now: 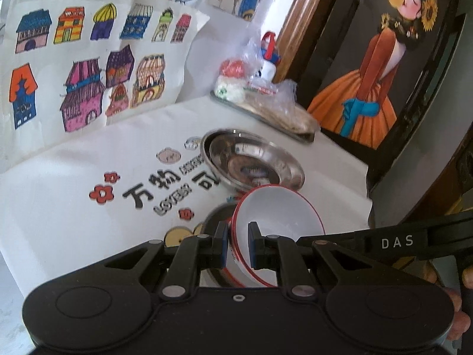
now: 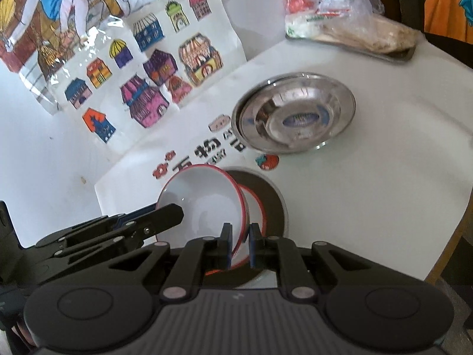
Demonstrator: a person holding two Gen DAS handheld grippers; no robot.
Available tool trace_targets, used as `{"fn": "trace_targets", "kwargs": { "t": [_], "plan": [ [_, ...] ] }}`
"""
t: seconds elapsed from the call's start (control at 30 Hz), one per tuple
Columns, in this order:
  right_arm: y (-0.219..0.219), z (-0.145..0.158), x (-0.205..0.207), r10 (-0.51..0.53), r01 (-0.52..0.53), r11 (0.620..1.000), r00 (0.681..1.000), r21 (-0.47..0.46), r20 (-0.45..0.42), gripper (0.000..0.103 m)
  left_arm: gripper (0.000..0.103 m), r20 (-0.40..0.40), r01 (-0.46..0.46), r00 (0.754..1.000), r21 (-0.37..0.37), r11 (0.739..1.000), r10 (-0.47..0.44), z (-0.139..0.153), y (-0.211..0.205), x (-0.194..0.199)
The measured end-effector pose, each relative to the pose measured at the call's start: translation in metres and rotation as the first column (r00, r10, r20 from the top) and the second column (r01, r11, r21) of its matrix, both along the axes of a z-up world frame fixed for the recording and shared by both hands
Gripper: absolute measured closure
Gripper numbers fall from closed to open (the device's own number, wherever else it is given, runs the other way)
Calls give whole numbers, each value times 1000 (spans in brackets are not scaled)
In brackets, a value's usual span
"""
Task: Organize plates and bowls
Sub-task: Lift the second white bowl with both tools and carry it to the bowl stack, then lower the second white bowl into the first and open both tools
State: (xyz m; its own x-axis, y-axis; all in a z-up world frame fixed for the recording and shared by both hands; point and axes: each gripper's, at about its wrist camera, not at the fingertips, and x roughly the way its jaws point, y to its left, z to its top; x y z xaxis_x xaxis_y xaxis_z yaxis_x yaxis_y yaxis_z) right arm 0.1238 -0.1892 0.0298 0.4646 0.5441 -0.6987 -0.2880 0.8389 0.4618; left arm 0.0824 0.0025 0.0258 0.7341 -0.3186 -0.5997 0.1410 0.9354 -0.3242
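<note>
Both grippers pinch one tilted white bowl by its rim: left gripper on the left, right gripper on the right. Steel plates sit farther back on the table.

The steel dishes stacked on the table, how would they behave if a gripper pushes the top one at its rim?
The stacked steel dishes look polished and mirror-like, so metal on metal would probably slide easily. The top one sits slightly off-centre in the lower one, so a rim push may tilt or rock it. They look thin, likely light, and not fragile.
</note>
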Motion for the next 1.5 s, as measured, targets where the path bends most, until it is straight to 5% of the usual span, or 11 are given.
{"fn": "trace_targets", "kwargs": {
  "t": [0.6, 1.5],
  "plan": [
    [14, 5, 8, 59, -61, 991, 998, -120, -17, 89, 89, -46, 24, 999, 68, 997, -20, -6, -8, 7],
    [21, 5, 10, 101, -95, 976, 995, -197, 20, 82, 89, -74, 31, 997, 50, 998, -28, -8, -3, 13]
  ]
}}
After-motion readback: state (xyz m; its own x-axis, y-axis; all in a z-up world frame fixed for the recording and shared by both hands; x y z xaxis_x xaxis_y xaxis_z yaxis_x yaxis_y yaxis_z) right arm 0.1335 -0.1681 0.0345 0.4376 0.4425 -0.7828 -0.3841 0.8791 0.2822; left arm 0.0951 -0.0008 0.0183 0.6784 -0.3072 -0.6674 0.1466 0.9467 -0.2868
